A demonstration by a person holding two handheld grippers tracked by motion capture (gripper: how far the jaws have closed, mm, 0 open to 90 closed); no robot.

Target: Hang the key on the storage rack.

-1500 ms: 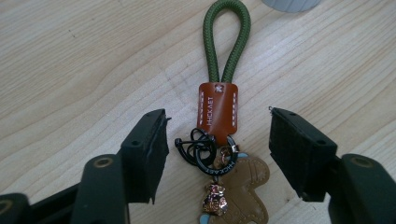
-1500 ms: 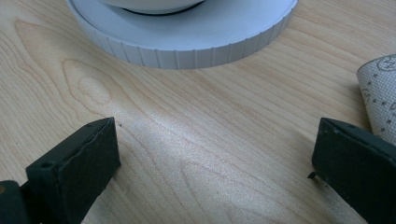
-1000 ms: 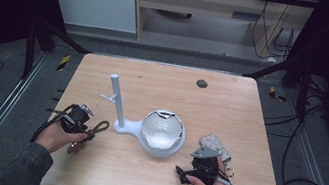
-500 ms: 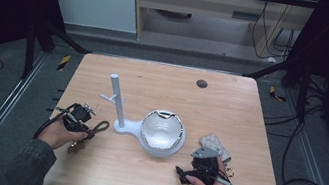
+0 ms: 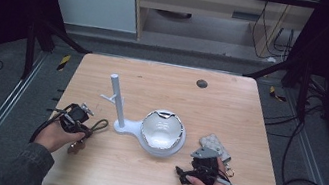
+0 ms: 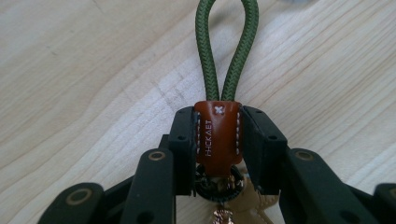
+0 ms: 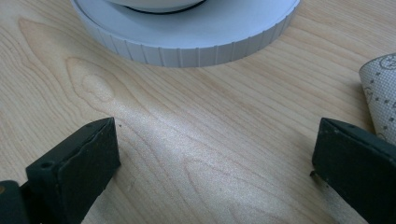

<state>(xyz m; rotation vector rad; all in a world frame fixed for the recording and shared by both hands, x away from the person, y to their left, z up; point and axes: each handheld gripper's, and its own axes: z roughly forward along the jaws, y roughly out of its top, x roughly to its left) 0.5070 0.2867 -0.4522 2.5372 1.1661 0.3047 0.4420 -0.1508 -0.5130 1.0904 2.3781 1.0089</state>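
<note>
From the high view, a white bowl-shaped dish (image 5: 161, 130) on a round white base sits mid-bench (image 5: 230, 108), with a white upright post (image 5: 117, 100) joined to that base on the dish's left. The left gripper (image 5: 78, 117) lies well left of the dish, held in a hand (image 5: 55, 136), a green cord loop (image 5: 97, 125) reaching toward the post. The right gripper (image 5: 196, 168) rests near the dish's lower right, with a pale patterned cloth (image 5: 214, 144) just beyond it.

In the left gripper view, the fingers (image 6: 184, 149) are clamped on a brown leather tab (image 6: 217, 135) that binds the cord loop (image 6: 228, 51).

In the right gripper view, the fingers (image 7: 77, 165) stand wide apart over bare wood, the dish's ribbed base (image 7: 196, 46) ahead and the cloth (image 7: 383, 91) at the right edge.
</note>
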